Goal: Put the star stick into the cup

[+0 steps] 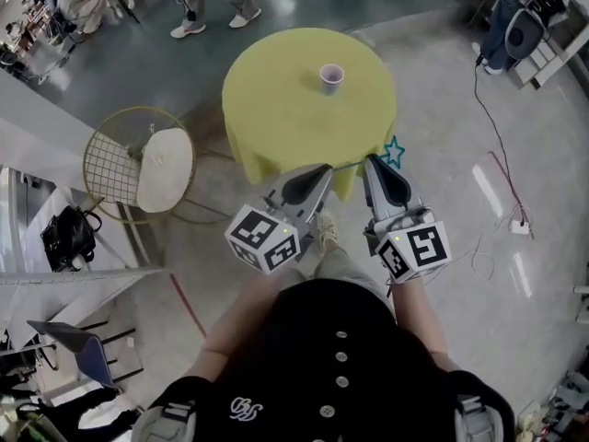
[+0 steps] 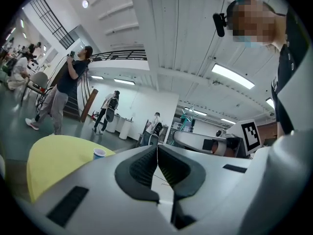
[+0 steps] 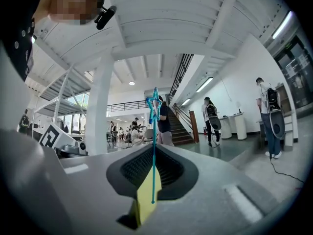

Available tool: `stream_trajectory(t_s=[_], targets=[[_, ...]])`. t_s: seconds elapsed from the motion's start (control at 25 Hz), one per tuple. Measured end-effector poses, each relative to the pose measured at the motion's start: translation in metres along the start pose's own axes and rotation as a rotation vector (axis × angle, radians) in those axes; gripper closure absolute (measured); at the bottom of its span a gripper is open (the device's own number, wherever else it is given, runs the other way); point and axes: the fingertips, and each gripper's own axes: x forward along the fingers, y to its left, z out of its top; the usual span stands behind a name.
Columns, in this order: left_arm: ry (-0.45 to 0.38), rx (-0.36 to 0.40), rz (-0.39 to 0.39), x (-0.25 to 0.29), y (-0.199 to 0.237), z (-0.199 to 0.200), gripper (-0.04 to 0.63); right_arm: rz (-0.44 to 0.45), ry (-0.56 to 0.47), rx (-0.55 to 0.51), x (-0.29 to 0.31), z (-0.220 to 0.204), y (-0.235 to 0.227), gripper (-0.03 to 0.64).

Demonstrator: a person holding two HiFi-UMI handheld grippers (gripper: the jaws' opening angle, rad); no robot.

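A small purple cup stands on the round yellow table ahead of me. My right gripper is shut on the thin teal star stick, held off the table's near edge. Its star pokes out beside the jaws. In the right gripper view the stick runs upright between the shut jaws, with the star above them. My left gripper hangs beside it, shut and empty. The left gripper view shows its closed jaws, the cup far left and the star to the right.
A gold wire chair with a white cushion stands left of the table. A black bag lies further left. People's legs show beyond the table. A cable runs across the floor on the right.
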Motion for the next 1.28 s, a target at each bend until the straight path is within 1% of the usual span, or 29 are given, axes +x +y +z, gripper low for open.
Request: stream_trajectory(t_s=[0.16,0.36,0.52,0.84,1.08,1.28], targets=[[-0.001,-0.015,0.029,0.019,0.032,0.004,0.583,0.008,0.005,-0.004,0.033,-0.001,-0.022,0.601],[-0.002,-0.032,0.064,0.061,0.067,0.018,0.583,0.048,0.031,0.004,0.078,0.003,-0.06,0.601],[0.004,-0.043,0.084,0.09,0.096,0.023,0.583,0.072,0.05,0.013,0.11,-0.001,-0.086,0.601],[0.027,-0.072,0.138,0.122,0.14,0.022,0.583,0.14,0.103,0.029,0.159,-0.017,-0.111,0.601],[0.049,-0.094,0.171,0.141,0.162,0.016,0.583,0.147,0.127,0.07,0.177,-0.03,-0.134,0.601],[0.071,-0.093,0.178,0.151,0.181,0.013,0.583,0.136,0.134,0.093,0.198,-0.042,-0.149,0.601]])
